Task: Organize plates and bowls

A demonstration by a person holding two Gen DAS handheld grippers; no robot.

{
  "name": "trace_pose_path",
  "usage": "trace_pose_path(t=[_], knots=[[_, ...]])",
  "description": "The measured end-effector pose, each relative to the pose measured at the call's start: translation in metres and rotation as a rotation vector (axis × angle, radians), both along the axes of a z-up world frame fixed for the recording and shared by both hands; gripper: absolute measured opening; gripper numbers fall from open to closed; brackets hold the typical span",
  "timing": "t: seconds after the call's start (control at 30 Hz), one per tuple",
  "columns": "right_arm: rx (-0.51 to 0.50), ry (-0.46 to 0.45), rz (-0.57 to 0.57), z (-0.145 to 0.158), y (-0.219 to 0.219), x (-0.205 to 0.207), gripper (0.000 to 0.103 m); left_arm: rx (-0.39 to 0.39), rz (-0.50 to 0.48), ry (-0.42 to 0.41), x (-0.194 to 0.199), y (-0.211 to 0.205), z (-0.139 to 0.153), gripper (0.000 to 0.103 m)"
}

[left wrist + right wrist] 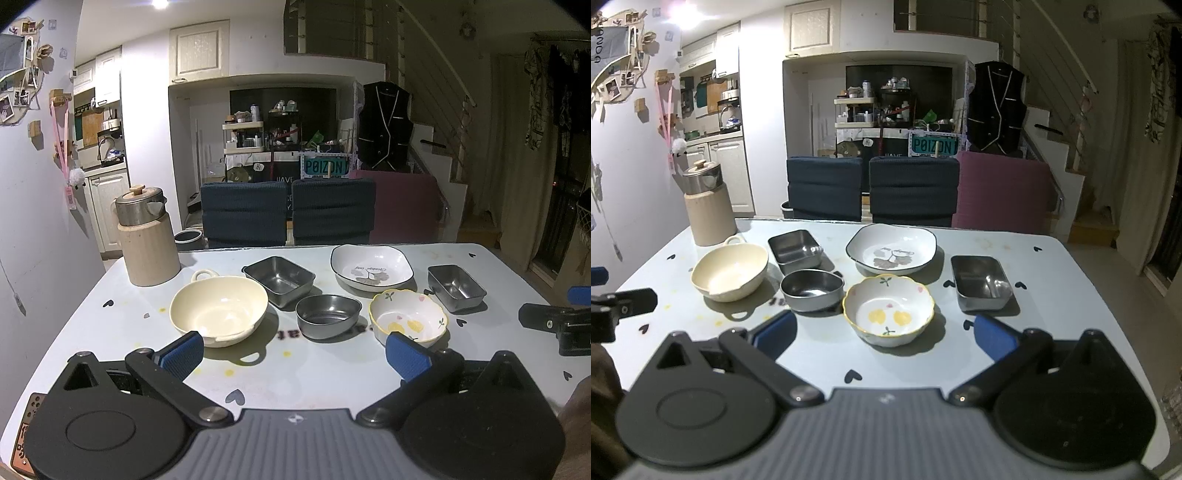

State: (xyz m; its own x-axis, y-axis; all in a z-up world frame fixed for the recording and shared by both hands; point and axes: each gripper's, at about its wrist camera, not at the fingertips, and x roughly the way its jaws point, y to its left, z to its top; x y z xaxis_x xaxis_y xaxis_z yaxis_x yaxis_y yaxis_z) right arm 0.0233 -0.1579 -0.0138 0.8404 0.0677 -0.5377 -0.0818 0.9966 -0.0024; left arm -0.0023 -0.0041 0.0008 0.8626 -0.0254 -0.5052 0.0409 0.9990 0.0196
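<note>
Bare tabletop (pixel 820 354) between gripper (pixel 885 336) and bowls (pixel 888 309)

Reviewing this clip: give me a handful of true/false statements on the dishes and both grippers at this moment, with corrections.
1. Both rectangular steel trays sit side by side. False: one steel tray lies beside the cream bowl, the other steel tray stands apart at the right.
2. The left hand-held gripper is open and empty. True.
3. The right hand-held gripper grips the flowered bowl. False: it is open, holding nothing.
4. The white plate lies behind the flowered bowl. True.
5. The round steel bowl is stacked inside the cream bowl. False: it stands beside it.
</note>
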Motion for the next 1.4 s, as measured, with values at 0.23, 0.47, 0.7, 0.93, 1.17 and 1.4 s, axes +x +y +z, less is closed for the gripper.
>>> trace_pose_path(t=[0.23, 0.47, 0.7, 0.93, 1.17, 1.4], knots=[[-0.002, -0.001, 0.000, 0.000, 0.000, 0.001, 0.103, 0.002, -0.003, -0.004, -0.001, 0.000, 0.002, 0.103], [0.002, -0.005, -0.004, 0.000, 0.000, 0.001, 0.103, 0.014, 0.005, -0.023, 0.000, -0.001, 0.006, 0.103], [0.015, -0.043, -0.046, 0.002, -0.006, 0.006, 0.103, 0.034, 0.002, -0.058, 0.013, -0.004, 0.013, 0.103], [0.004, -0.095, -0.077, 0.005, -0.013, 0.020, 0.103, -0.005, -0.042, -0.097, 0.028, -0.009, 0.023, 0.103], [0.032, -0.128, -0.064, 0.015, -0.016, 0.036, 0.103, -0.026, -0.061, -0.141, 0.042, -0.016, 0.029, 0.103], [0.052, -0.149, -0.078, 0.021, -0.020, 0.049, 0.103, -0.015, -0.068, -0.140, 0.066, -0.023, 0.033, 0.103]])
